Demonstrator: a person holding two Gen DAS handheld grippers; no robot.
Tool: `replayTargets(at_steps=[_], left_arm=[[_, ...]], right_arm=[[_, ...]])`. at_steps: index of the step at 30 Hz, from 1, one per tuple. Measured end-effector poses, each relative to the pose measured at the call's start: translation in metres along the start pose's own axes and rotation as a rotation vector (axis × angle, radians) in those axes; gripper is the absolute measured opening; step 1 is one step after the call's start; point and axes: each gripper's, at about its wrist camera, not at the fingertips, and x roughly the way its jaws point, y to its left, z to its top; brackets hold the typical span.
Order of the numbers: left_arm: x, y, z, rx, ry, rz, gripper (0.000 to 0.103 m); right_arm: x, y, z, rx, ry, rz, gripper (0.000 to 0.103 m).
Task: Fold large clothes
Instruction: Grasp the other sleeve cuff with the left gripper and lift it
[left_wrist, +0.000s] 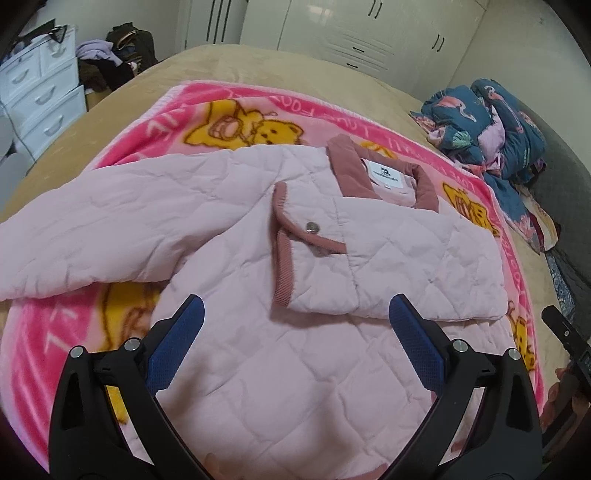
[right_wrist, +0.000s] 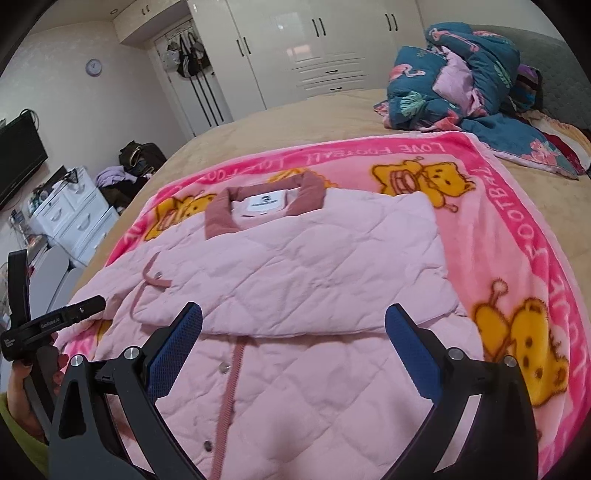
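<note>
A pink quilted jacket lies front up on the pink bear blanket, which is spread over the tan bed. Its collar points toward the bed's far edge, where the wardrobes stand, and its hem comes toward the near edge.

One sleeve is already folded across the chest, its cuff resting near the middle of the front. The other sleeve is spread out toward the side of the blanket nearest the white drawers, unfolded.

The left gripper hangs over the lower front of the jacket with its jaws wide apart and nothing between them. The right gripper is the same: spread wide, empty, above the button strip.

By my reckoning the folding is early to midway. One sleeve is in; the second has yet to come across, and the body then needs doubling, hem toward collar. The bunched blue quilt at the headboard end sits well apart, out of the way.
</note>
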Motion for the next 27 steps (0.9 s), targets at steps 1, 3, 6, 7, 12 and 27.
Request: replayTargets(at_steps=[1, 3, 6, 7, 12, 27], left_arm=[[-0.003, 0.004, -0.001, -0.003, -0.002, 0.002, 0.094], [-0.008, 0.012, -0.004, -0.013, -0.005, 0.006, 0.094], [-0.014, 0.025, -0.006, -0.03, -0.014, 0.016, 0.094], [-0.016, 0.03, -0.007, -0.037, -0.016, 0.019, 0.094], [-0.028, 0.054, -0.009, -0.077, -0.035, 0.032, 0.094], [-0.052, 0.138, -0.02, -0.207, -0.075, 0.105, 0.094]], right_arm=[[-0.001, 0.006, 0.0, -0.009, -0.002, 0.007, 0.099], [-0.002, 0.017, 0.0, -0.024, -0.005, 0.017, 0.099], [-0.004, 0.037, 0.001, -0.053, -0.009, 0.039, 0.099], [-0.004, 0.045, 0.002, -0.068, -0.009, 0.045, 0.099], [-0.001, 0.078, 0.004, -0.123, -0.007, 0.069, 0.099], [0.025, 0.183, -0.006, -0.27, 0.035, 0.172, 0.099]])
